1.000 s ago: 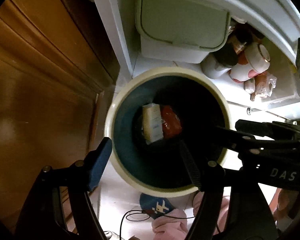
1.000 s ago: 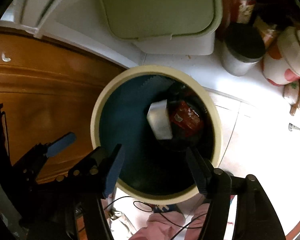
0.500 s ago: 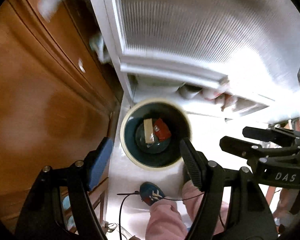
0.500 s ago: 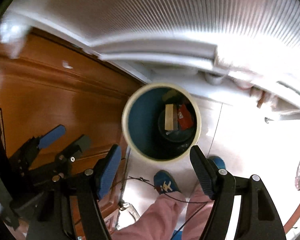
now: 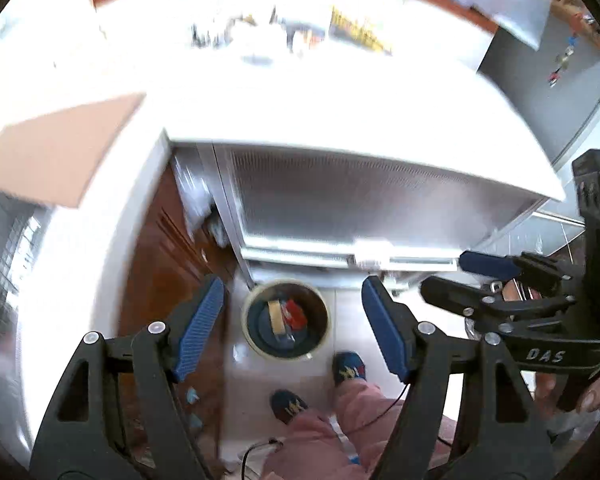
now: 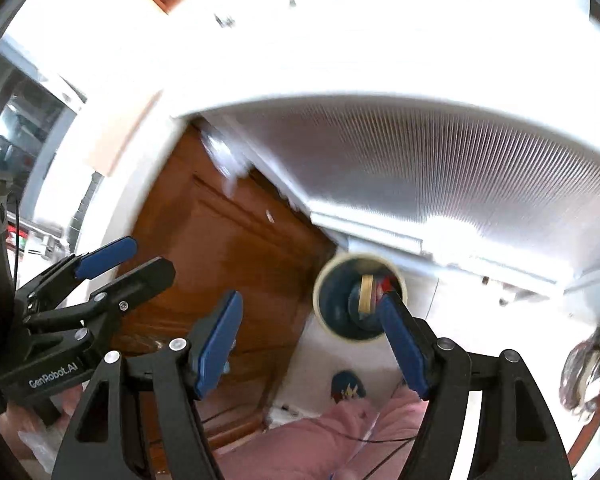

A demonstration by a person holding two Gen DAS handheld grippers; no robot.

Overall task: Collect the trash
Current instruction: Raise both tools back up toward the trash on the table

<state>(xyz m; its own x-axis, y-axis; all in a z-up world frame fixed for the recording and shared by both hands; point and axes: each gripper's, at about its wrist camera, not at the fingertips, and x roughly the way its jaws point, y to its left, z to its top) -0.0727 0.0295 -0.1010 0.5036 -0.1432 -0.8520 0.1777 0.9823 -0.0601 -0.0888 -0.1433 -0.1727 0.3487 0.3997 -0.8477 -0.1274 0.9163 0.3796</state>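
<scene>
Cream-rimmed bin (image 5: 286,320), already holding a pale carton (image 5: 275,312) and red wrapper (image 5: 294,314), is being viewed from high above by the left gripper (image 5: 292,330) and right gripper (image 6: 312,344), both spread empty, suggesting more trash is being sought beyond the counter edge (image 5: 340,148) overhanging the bin.
</scene>
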